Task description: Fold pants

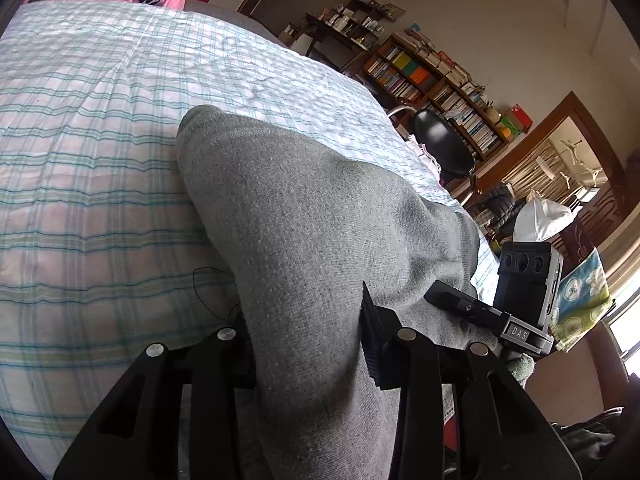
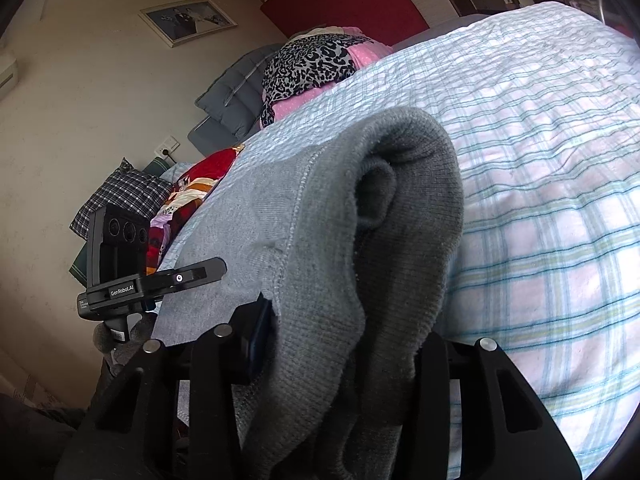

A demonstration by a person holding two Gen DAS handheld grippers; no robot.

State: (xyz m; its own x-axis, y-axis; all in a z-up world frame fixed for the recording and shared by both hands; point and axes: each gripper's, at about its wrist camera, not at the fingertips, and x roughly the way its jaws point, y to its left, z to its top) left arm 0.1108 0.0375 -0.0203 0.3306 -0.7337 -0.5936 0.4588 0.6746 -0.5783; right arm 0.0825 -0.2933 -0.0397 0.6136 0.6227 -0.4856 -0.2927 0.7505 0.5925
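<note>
Grey knit pants (image 1: 304,216) lie on a bed with a plaid sheet (image 1: 88,184). My left gripper (image 1: 308,344) is shut on a bunched fold of the pants, the cloth filling the gap between its black fingers (image 1: 376,344). In the right wrist view the pants (image 2: 320,240) show a ribbed cuff or waistband (image 2: 404,184) curled over. My right gripper (image 2: 340,360) is shut on that ribbed end. Each view shows the other gripper's camera unit beside the pants, in the left wrist view (image 1: 524,292) and in the right wrist view (image 2: 120,264).
A leopard-print and pink cloth (image 2: 316,64) and grey pillows (image 2: 228,96) lie at the bed's head. A red patterned blanket (image 2: 192,192) lies at the bed's edge. A bookshelf (image 1: 440,80), a black chair (image 1: 444,144) and a doorway (image 1: 560,168) stand beyond the bed.
</note>
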